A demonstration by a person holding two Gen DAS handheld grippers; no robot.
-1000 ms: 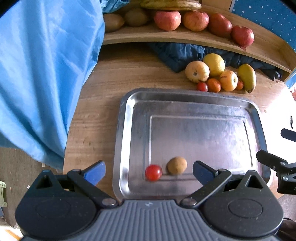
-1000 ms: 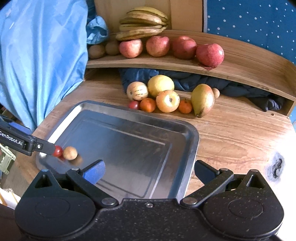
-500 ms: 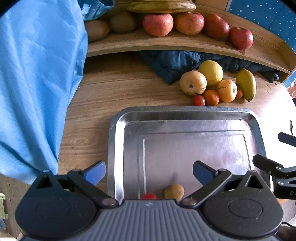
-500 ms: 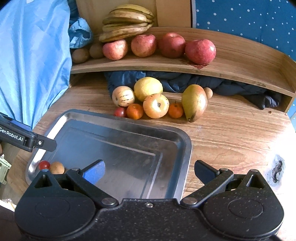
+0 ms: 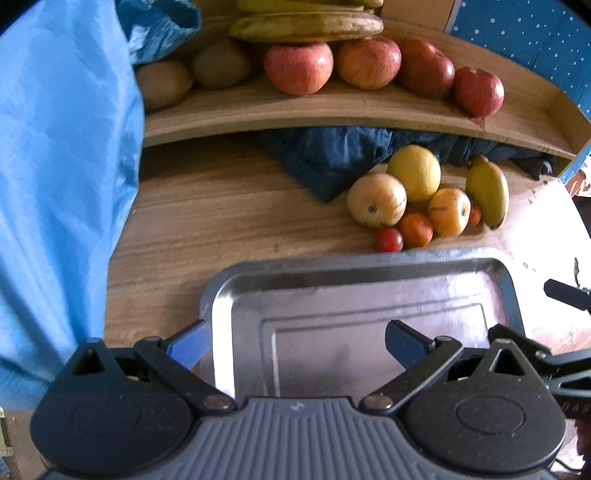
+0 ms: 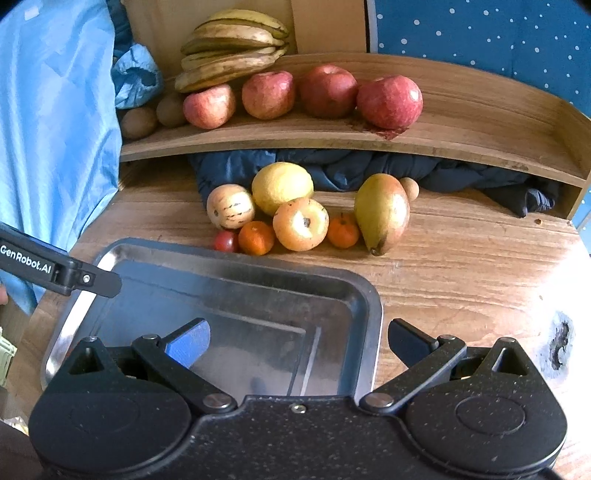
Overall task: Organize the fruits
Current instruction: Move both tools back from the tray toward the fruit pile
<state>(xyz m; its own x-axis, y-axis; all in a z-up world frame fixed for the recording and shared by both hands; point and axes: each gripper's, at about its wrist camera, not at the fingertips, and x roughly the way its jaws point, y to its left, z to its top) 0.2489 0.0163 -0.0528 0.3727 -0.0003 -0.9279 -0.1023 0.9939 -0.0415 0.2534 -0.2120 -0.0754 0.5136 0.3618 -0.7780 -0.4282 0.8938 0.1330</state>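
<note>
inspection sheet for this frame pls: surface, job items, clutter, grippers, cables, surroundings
Surface: wooden table, dark mark at right.
Job's things: metal tray, visible part bare; fruit pile beyond the tray; apples, bananas, kiwis on shelf.
Clutter: dark cloth under shelf.
Grippers: left hand-held gripper open, empty; right hand-held gripper open, empty.
Cables: nothing seen.
Surroundings: blue sheet at left, dotted blue panel.

Shiny metal tray (image 6: 364,306) w/ dull scuffs, on matt wood table (image 6: 461,266).
</note>
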